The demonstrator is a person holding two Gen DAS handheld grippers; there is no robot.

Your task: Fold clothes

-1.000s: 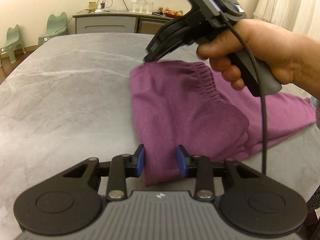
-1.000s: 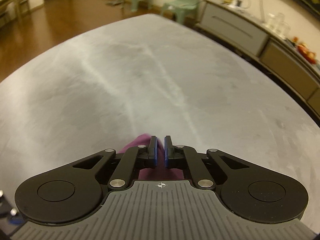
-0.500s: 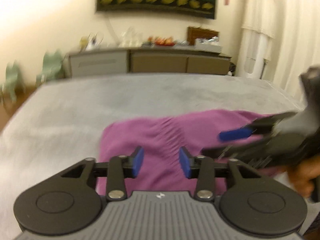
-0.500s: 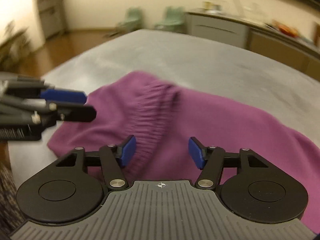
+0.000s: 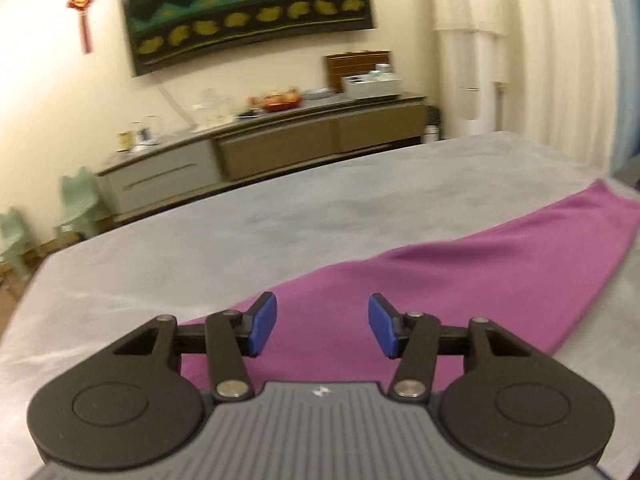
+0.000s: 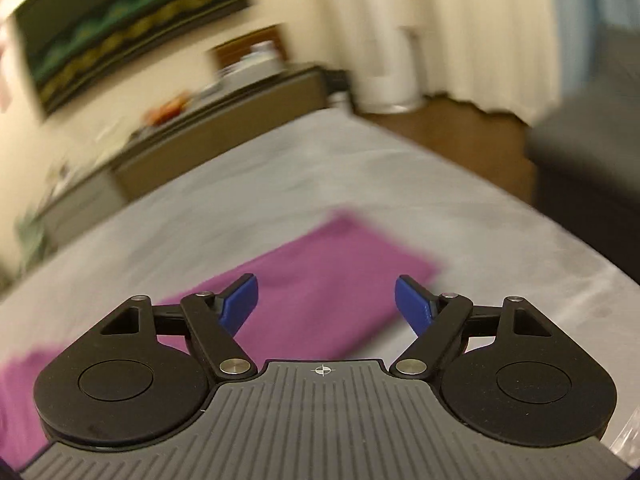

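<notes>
Spread and empty, the left gripper [image 5: 322, 326] hovers over the near part of the purple garment [image 5: 460, 280], which lies flat on the grey table [image 5: 240, 232], its long axis running off to the right and away.

Right wrist view: the right gripper [image 6: 326, 304] also stands wide apart, holding nothing. The garment's blurred far end [image 6: 340, 264] lies just ahead, so this gripper looks nearer to it.
</notes>
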